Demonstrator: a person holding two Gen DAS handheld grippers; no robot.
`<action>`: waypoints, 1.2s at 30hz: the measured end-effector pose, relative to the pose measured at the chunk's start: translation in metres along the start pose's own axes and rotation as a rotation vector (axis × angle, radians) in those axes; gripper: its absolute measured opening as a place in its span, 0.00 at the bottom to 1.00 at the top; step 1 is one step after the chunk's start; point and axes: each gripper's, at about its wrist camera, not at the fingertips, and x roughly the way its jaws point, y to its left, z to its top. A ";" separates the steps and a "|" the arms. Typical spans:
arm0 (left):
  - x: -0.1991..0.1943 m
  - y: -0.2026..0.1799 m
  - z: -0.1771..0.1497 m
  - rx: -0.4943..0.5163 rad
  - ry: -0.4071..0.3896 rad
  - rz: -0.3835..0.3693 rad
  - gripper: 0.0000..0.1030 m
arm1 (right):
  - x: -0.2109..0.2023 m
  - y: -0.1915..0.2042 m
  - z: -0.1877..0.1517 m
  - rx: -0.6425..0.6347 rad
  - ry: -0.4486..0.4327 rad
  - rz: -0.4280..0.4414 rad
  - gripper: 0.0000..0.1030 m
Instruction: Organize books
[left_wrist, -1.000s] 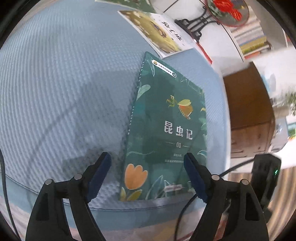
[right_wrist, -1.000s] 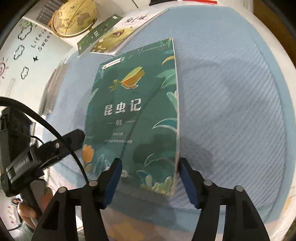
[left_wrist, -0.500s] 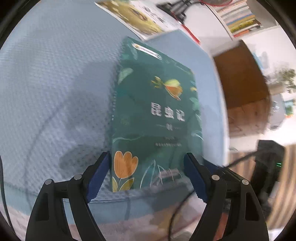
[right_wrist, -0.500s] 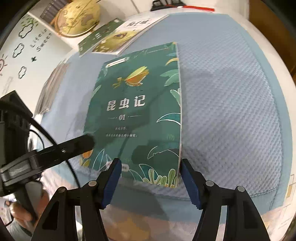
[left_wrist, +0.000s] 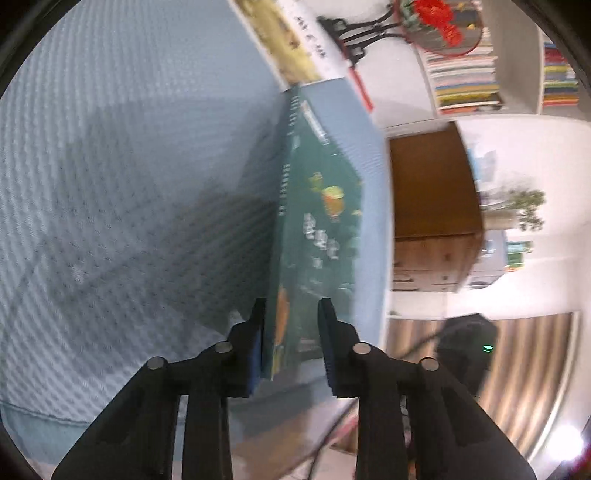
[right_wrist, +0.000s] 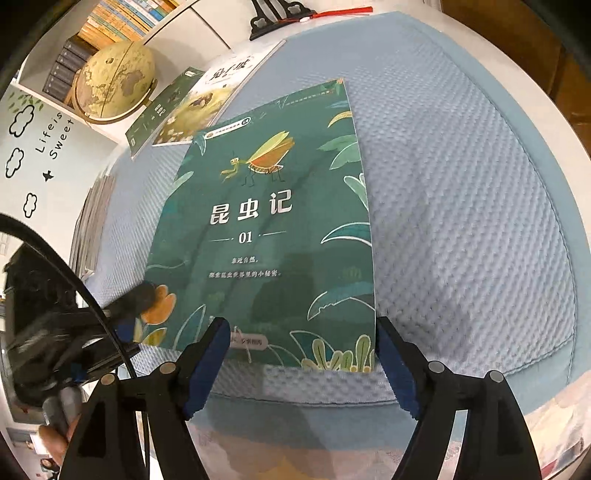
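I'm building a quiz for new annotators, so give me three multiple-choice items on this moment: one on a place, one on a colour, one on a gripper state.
1. Where does the globe stand?
A. Beyond the mat's far left corner
B. On the green book
C. Between the right gripper's fingers

2. What colour is the mat under the green book?
A. Red
B. Light blue
C. Black

3. How is the left gripper?
A. Wide open above the mat
B. Shut on the globe
C. Shut on the green book's near corner

Key: 1 A, it sits off the mat beside the other books; 2 B, textured blue shows all around; 3 C, both pads clamp the corner.
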 end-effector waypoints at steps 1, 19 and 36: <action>0.003 -0.001 0.000 0.003 -0.005 0.018 0.18 | 0.000 -0.001 0.000 -0.001 -0.001 0.007 0.76; 0.045 -0.015 0.018 -0.297 0.109 -0.369 0.16 | -0.010 -0.072 0.017 0.240 0.115 0.457 0.78; -0.006 -0.070 -0.013 0.161 -0.073 0.231 0.17 | -0.050 0.039 -0.002 -0.413 -0.079 0.138 0.28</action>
